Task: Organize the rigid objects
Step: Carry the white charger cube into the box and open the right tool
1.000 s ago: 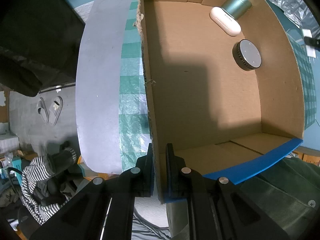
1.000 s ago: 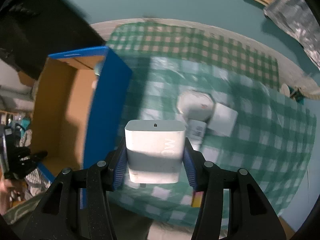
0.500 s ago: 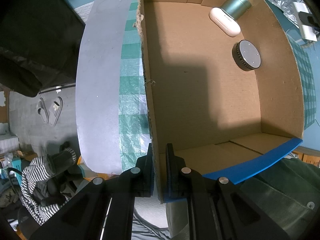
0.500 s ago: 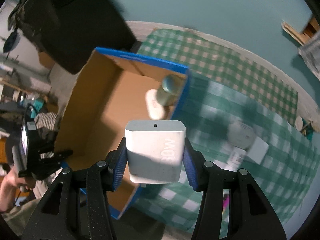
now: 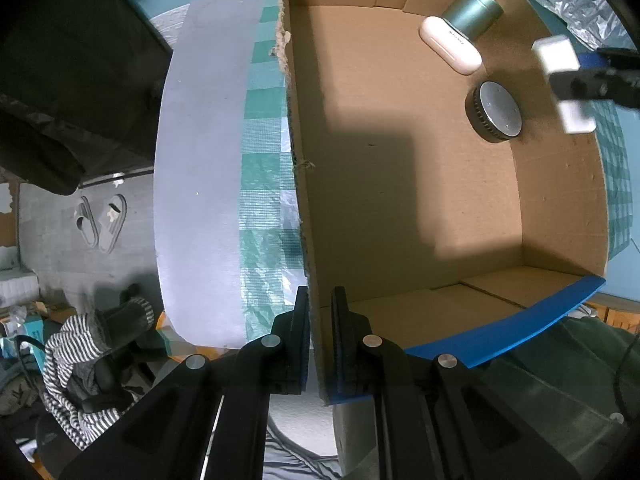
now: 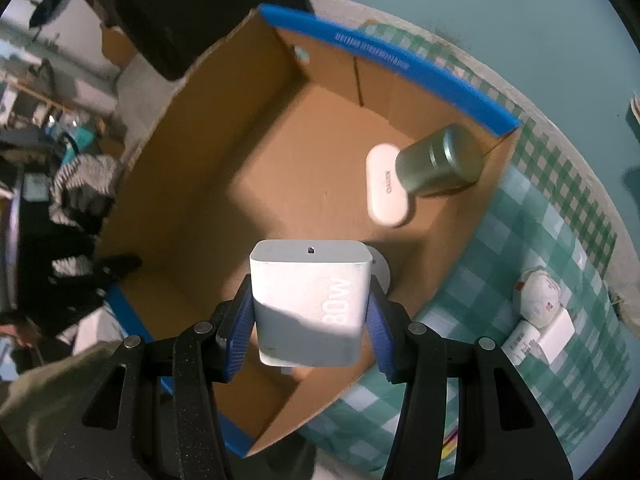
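My right gripper (image 6: 310,312) is shut on a white charger block (image 6: 308,304) marked 30W and holds it above the open cardboard box (image 6: 224,184). The charger also shows in the left wrist view (image 5: 562,82) over the box's right wall. My left gripper (image 5: 320,336) is shut on the box's near wall (image 5: 320,320). Inside the box lie a white oval case (image 5: 450,46), a green metal tin (image 5: 472,12) and a round grey puck (image 5: 496,112). The case (image 6: 386,186) and tin (image 6: 438,162) also show in the right wrist view.
The box stands on a green checked tablecloth (image 6: 540,240) on a round table (image 5: 200,168). A white round object (image 6: 538,296) and small white boxes (image 6: 554,336) lie on the cloth right of the box. Slippers (image 5: 102,224) and striped clothing (image 5: 84,344) lie on the floor.
My right gripper has carried the charger leftward from over the cloth to above the box interior. The left gripper and box have not moved.
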Demonstrator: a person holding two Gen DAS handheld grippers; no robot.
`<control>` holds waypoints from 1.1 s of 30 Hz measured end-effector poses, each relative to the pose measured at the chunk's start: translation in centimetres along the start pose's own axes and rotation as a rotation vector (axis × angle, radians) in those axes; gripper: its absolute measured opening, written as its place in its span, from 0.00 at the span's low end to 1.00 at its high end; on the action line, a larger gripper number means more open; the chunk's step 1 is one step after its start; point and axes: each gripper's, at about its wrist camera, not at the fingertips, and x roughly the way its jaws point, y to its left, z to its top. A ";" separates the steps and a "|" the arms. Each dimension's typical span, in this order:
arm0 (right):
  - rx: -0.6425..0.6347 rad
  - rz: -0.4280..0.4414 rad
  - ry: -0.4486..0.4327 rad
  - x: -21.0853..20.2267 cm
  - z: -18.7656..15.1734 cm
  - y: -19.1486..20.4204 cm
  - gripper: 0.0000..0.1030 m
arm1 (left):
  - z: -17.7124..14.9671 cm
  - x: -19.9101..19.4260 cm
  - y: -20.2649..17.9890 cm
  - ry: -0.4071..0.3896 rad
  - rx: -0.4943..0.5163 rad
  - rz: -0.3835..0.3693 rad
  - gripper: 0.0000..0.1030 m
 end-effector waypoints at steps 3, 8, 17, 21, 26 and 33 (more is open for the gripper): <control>-0.027 -0.016 0.031 1.2 -0.2 0.4 0.50 | 0.0 0.0 0.0 0.001 0.002 0.000 0.09; -0.077 -0.041 0.076 2.8 -0.7 0.9 0.50 | 0.2 0.0 0.0 0.004 0.007 0.003 0.09; -0.115 -0.055 0.094 3.2 -0.8 1.4 0.50 | -0.1 0.0 -0.3 0.004 0.009 0.003 0.09; -0.099 -0.036 0.086 2.7 -0.7 1.3 0.50 | -0.2 0.1 -0.3 0.004 0.008 0.002 0.09; -0.074 -0.035 0.076 2.2 -0.8 0.7 0.50 | -0.3 0.1 -0.1 0.007 0.008 0.000 0.09; -0.003 0.004 0.013 0.0 -1.4 -0.6 0.50 | -0.5 0.2 0.0 0.007 0.012 0.006 0.09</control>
